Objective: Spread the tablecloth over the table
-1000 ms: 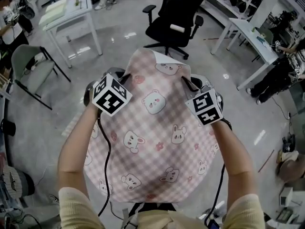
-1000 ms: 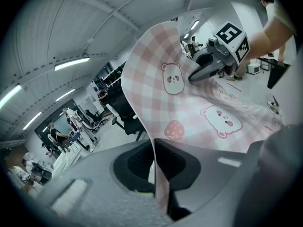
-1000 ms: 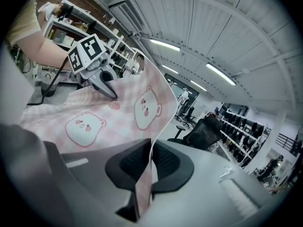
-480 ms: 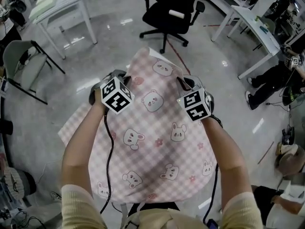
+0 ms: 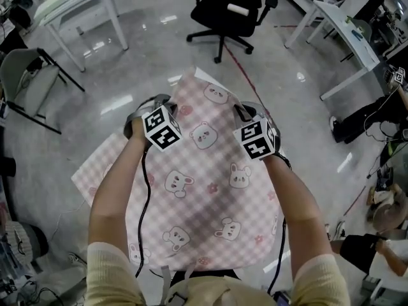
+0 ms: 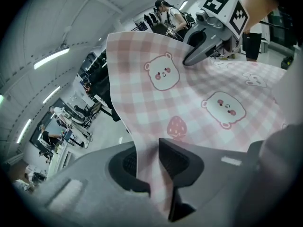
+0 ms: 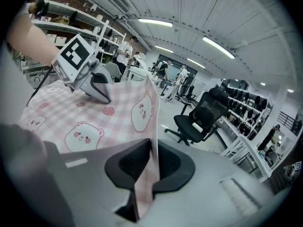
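A pink checked tablecloth (image 5: pixel 210 190) printed with bears and rabbits lies spread below my arms and hides whatever is under it. My left gripper (image 5: pixel 153 104) is at its far left edge and my right gripper (image 5: pixel 241 110) at its far right edge. In the left gripper view the cloth (image 6: pixel 213 108) hangs loosely between my left gripper's (image 6: pixel 147 160) jaws, which are opening with a gap showing. In the right gripper view a thin fold of cloth (image 7: pixel 85 122) sits snug in my right gripper (image 7: pixel 154 160), whose jaws are starting to open.
A black office chair (image 5: pixel 233 8) stands just beyond the cloth's far corner. White tables (image 5: pixel 76 5) (image 5: pixel 344 30) stand at the back left and right, a grey folding chair (image 5: pixel 32 85) at the left. A person (image 5: pixel 376 113) is at the right edge.
Both hands have sunk with the cloth. The cloth has dropped and flattened, and a flap now spreads out to the lower left. The left jaws have loosened on the cloth.
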A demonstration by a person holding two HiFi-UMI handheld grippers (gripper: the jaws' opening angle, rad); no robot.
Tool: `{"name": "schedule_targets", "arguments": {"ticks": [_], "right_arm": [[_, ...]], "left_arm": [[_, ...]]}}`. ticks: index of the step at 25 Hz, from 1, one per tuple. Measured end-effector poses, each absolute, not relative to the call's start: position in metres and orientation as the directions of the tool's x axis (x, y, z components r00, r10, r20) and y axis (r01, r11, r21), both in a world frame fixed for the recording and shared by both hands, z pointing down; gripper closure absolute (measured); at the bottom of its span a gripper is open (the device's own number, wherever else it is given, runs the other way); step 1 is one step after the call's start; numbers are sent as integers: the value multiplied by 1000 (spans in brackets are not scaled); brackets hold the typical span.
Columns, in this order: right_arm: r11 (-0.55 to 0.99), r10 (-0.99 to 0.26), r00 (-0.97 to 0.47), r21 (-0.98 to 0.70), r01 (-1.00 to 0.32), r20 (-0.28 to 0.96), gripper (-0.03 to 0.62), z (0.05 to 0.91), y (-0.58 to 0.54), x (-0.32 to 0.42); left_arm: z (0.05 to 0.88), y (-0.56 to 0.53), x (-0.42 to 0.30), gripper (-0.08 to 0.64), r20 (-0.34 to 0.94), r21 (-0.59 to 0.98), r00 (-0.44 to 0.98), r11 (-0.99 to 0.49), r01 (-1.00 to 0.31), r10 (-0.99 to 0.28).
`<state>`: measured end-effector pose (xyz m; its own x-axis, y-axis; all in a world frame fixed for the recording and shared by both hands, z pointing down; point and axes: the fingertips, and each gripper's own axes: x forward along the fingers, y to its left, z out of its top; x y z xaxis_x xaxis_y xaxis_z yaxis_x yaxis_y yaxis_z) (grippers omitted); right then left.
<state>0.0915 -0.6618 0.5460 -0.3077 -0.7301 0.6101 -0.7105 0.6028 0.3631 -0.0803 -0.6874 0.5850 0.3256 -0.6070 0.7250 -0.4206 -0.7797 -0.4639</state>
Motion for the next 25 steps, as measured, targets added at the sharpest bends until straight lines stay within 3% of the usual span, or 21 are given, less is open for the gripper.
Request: {"name": "schedule_targets", "arguments": {"ticks": [6,10,18,21,24,25], "right_arm": [[577,-750,-276,390,-717,601,542,560,-667,93],[502,-797,-246,379,-777,552,476,548,-672,99],[490,-817,-269,368,-790,510,390,530,-668,93],[484,-818,-269,355,-800,509,391,527,-661,93],[466,-826,-267,336,-818,497,435,515,-652,99],[459,-830,-266,329,-825,491,452,510,-649,102]], "left_arm": [[603,-690,-83,462,731,-463,306,-773,-433,-609],[600,-706,-99,331,678,-478,240,-665,-573,-694],[571,-709,-124,331,596,-527,178,-549,-649,-783],[556,-703,-127,359,572,-503,195,-528,-685,-797],[529,-690,-123,502,496,-435,242,-480,-762,-834],[520,-684,-122,520,471,-415,254,-466,-781,-845]]}}
